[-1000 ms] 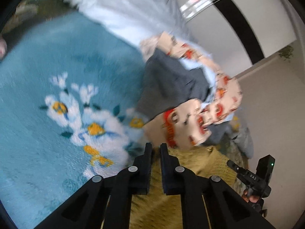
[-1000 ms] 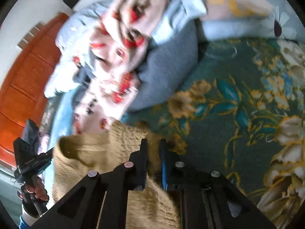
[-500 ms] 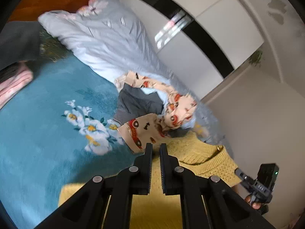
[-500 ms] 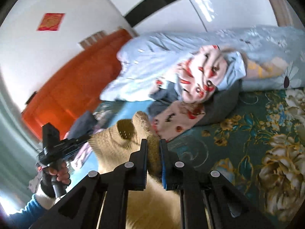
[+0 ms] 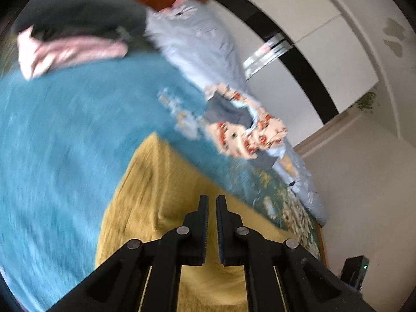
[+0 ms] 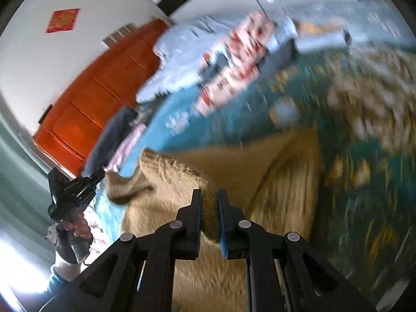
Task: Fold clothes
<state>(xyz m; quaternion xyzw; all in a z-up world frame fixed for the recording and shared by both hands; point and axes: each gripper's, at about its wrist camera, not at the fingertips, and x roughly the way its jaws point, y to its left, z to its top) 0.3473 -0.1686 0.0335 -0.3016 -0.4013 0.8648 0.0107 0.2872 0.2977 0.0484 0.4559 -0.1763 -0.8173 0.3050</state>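
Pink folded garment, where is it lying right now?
In the left wrist view the pink folded garment sits upper left on the blue blanket, under a dark garment and beside the pale blue quilt.

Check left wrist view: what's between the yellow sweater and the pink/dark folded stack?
Only bare blue blanket. In the left wrist view it runs unbroken from the sweater up to the stack.

One yellow sweater — two grippers
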